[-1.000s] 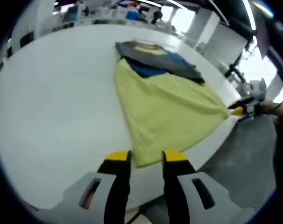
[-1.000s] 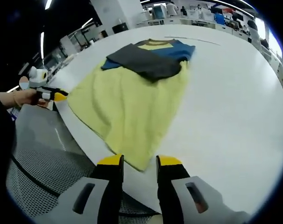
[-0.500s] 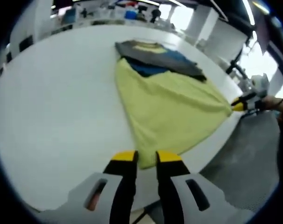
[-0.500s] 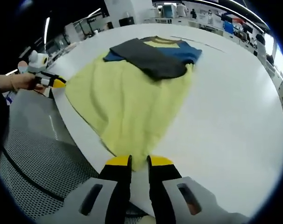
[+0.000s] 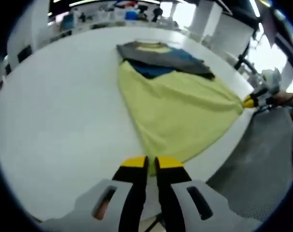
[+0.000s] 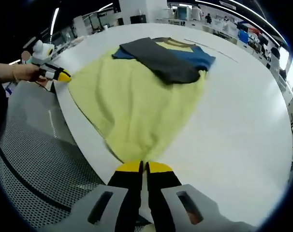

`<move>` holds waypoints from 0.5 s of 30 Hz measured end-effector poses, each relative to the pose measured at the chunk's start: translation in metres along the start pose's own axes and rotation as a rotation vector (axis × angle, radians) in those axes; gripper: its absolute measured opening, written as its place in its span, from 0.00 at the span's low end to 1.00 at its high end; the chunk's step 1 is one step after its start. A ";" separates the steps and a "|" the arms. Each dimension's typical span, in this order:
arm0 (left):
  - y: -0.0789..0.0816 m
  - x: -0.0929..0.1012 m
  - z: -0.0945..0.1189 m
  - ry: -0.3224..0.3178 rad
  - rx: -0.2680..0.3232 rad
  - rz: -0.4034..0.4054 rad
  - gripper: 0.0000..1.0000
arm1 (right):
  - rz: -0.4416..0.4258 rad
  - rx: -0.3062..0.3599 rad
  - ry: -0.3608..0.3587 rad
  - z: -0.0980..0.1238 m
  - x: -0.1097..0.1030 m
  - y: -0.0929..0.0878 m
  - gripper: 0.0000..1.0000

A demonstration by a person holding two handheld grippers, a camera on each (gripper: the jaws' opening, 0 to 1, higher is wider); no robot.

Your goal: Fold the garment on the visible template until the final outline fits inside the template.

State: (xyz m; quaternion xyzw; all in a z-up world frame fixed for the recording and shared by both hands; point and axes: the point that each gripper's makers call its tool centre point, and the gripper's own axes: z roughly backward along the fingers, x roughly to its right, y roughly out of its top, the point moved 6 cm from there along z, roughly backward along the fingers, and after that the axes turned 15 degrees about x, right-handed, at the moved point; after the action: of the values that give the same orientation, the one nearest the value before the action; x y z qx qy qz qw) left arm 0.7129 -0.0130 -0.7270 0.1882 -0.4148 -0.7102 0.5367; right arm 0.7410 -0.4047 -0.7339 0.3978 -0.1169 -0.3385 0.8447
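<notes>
The yellow shirt [image 5: 180, 111] is lying spread on the white tabletop [image 5: 59, 106], limp and light. The left gripper [image 5: 146, 163] and right gripper [image 6: 141, 167] are each pinching a hem corner, jaws clamped on cloth; corners look the best holds.

Both hand-held grippers [image 5: 147, 162] [image 6: 142, 166] now pinching garment [image 5: 178, 108] corners

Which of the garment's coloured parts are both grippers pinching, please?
The pale yellow body panel, at its two hem corners: the left gripper and right gripper each clamp it. The dark grey sleeves and blue shoulder part lie far off, untouched.
</notes>
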 end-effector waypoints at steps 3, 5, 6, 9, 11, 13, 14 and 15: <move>0.000 -0.001 0.000 0.001 -0.007 0.003 0.02 | -0.002 0.003 -0.003 0.000 0.001 0.000 0.04; 0.001 -0.001 0.000 0.003 -0.013 0.005 0.01 | 0.000 0.003 -0.002 0.001 0.001 0.000 0.04; 0.001 -0.001 0.000 0.004 -0.015 0.008 0.00 | 0.000 0.003 -0.002 0.001 0.001 0.000 0.04; 0.001 -0.001 0.000 0.008 -0.022 0.025 0.00 | -0.003 0.002 -0.007 0.002 0.002 0.000 0.04; 0.002 -0.002 0.001 0.009 -0.025 0.035 0.00 | -0.007 0.004 -0.008 0.002 0.002 0.000 0.04; 0.003 -0.002 0.002 0.008 -0.028 0.048 0.00 | -0.007 0.005 -0.009 0.003 0.002 0.001 0.03; 0.003 -0.003 0.003 0.008 -0.029 0.056 0.00 | -0.008 0.007 -0.009 0.004 0.002 0.001 0.03; 0.003 -0.003 0.003 0.007 -0.029 0.058 0.00 | -0.008 0.008 -0.009 0.004 0.002 0.002 0.03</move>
State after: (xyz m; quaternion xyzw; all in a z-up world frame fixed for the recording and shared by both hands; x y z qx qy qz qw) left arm 0.7139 -0.0095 -0.7235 0.1709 -0.4076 -0.6998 0.5612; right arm 0.7414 -0.4079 -0.7298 0.4003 -0.1207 -0.3433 0.8410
